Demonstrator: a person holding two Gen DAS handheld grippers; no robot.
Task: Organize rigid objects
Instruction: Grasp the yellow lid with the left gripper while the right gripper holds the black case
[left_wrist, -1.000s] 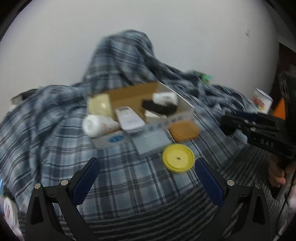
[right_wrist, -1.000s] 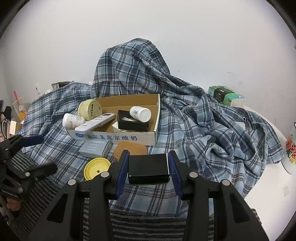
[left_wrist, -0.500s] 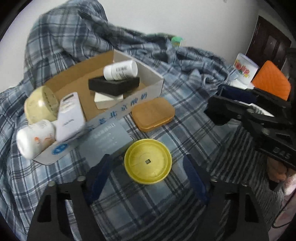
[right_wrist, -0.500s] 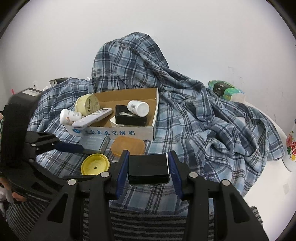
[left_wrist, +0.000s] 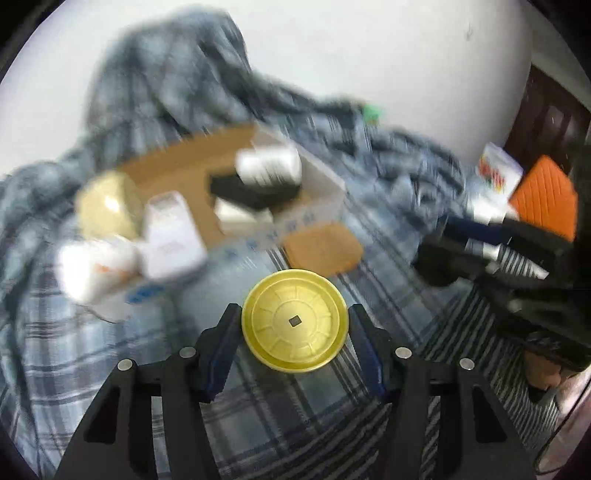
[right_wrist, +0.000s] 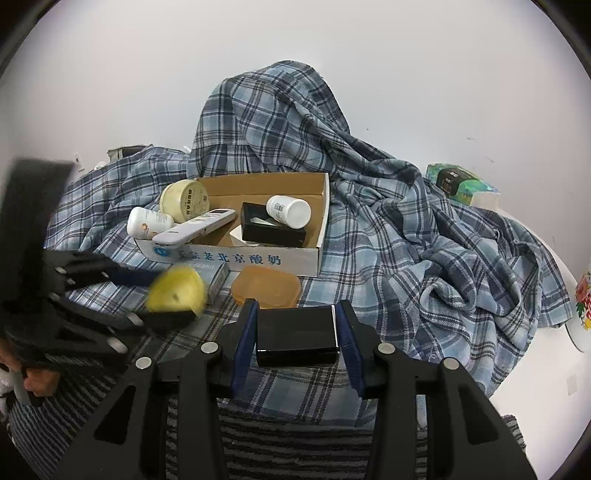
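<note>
Between the left gripper's (left_wrist: 293, 328) closing jaws: round yellow plastic lid (left_wrist: 294, 321), pads at its rim, open cardboard box (left_wrist: 325, 192) beyond | Right view: right gripper (right_wrist: 297, 332) clamps black rectangular case (right_wrist: 296, 336), long axis crosswise, box (right_wrist: 258, 258) straight ahead.

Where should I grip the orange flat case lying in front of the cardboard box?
Take the orange case across its two long edges, coming down from above. It lies flat on the plaid cloth, low, with rounded corners, so only its thin sides offer purchase. The cardboard box crowds its far edge, so tilting in from the near side likely helps.
</note>
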